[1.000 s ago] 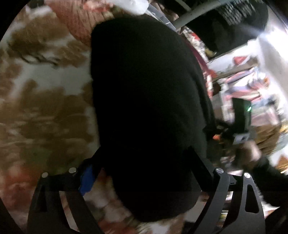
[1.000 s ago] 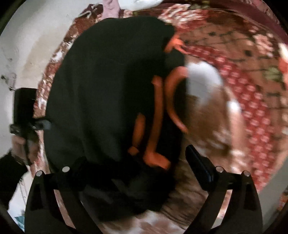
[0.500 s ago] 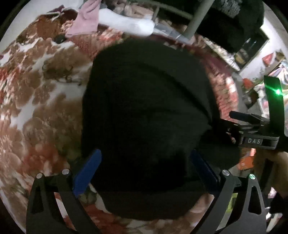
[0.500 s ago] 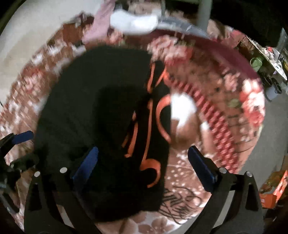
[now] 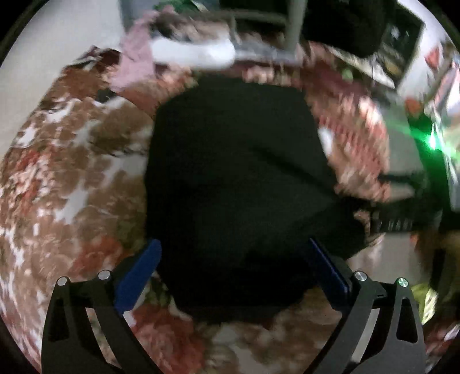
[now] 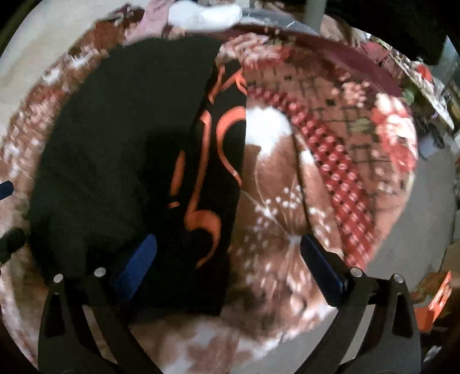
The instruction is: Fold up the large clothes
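Observation:
A black garment lies folded into a rough rectangle on a floral brown and red blanket. In the right wrist view the same garment shows an orange print along its right side. My left gripper is open above the garment's near edge, holding nothing. My right gripper is open above the garment's near right corner, holding nothing. The right gripper body shows at the right of the left wrist view.
A pink cloth and a white bundle lie at the far edge of the blanket. A grey post stands behind. Cluttered shelves are at the right. An orange box sits on the floor.
Both grippers have drawn back and up from the garment, so more of the blanket shows around it. Both stand open and empty; the garment lies flat.

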`<control>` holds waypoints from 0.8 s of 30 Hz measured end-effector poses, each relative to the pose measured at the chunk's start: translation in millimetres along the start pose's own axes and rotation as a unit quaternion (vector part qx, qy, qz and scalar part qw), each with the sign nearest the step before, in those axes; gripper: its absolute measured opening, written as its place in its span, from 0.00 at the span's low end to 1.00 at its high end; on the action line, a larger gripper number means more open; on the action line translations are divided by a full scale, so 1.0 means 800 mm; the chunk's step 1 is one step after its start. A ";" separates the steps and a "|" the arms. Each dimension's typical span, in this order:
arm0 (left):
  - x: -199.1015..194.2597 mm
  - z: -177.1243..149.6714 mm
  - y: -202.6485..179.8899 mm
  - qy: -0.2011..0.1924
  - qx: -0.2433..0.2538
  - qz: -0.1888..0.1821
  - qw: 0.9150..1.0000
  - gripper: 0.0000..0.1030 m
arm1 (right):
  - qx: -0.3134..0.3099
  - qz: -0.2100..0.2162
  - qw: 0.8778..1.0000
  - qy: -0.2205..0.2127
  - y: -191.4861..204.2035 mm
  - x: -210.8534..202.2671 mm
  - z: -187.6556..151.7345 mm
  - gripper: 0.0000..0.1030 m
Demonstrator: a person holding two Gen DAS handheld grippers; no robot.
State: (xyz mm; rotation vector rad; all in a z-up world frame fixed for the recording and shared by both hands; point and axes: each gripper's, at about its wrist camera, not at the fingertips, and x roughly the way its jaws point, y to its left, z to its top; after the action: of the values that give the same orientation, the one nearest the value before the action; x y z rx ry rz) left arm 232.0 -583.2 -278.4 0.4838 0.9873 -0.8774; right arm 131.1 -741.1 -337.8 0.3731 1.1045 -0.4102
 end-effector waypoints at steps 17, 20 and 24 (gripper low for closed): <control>-0.237 -0.044 -0.055 -0.124 -0.047 0.054 0.990 0.95 | -0.004 -0.012 0.991 -0.130 0.010 -0.288 -0.074 0.95; -0.246 -0.064 -0.066 -0.133 -0.066 0.059 0.987 0.95 | -0.012 -0.005 0.990 -0.144 0.012 -0.302 -0.088 0.95; -0.263 -0.085 -0.087 -0.147 -0.070 0.069 0.984 0.95 | -0.023 0.008 0.987 -0.156 0.013 -0.315 -0.102 0.95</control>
State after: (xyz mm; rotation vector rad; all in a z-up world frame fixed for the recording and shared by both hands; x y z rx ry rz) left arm 85.3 -488.5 -126.1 0.2884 0.7300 -0.7239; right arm -25.4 -659.2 -140.2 0.2662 0.8038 -0.4128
